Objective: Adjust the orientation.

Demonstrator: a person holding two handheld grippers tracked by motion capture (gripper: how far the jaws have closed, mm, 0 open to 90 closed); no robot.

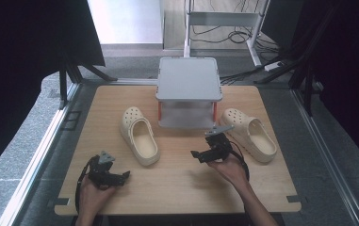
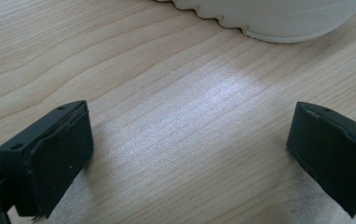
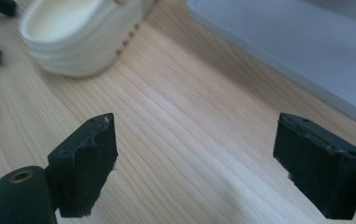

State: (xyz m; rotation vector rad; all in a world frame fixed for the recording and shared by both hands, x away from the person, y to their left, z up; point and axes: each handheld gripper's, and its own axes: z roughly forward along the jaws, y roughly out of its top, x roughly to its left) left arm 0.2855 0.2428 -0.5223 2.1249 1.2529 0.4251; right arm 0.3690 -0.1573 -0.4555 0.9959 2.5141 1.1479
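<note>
1. Left gripper first: it sits low near the front-left corner of my wooden table, in my left hand, jaws spread apart with nothing but bare wood between them. In the left gripper view the scalloped sole edge of a clog runs along the top, a little beyond the jaws.
2. Left clog, cream coloured, lies just up and right of that gripper, toe with the holes pointing away from me, heel end nearest my side, opening facing up.
3. Grey two-level shelf stands at the back middle of the table, between the two shoes.
4. Right gripper is held above the table centre-right, pointing left toward the left clog, jaws standing wide apart and empty. The right gripper view shows that clog's heel end ahead at upper left and the shelf's grey base at upper right.
5. Right clog lies just right of my right hand, same toe-away pose, close to the shelf's right leg.
</note>
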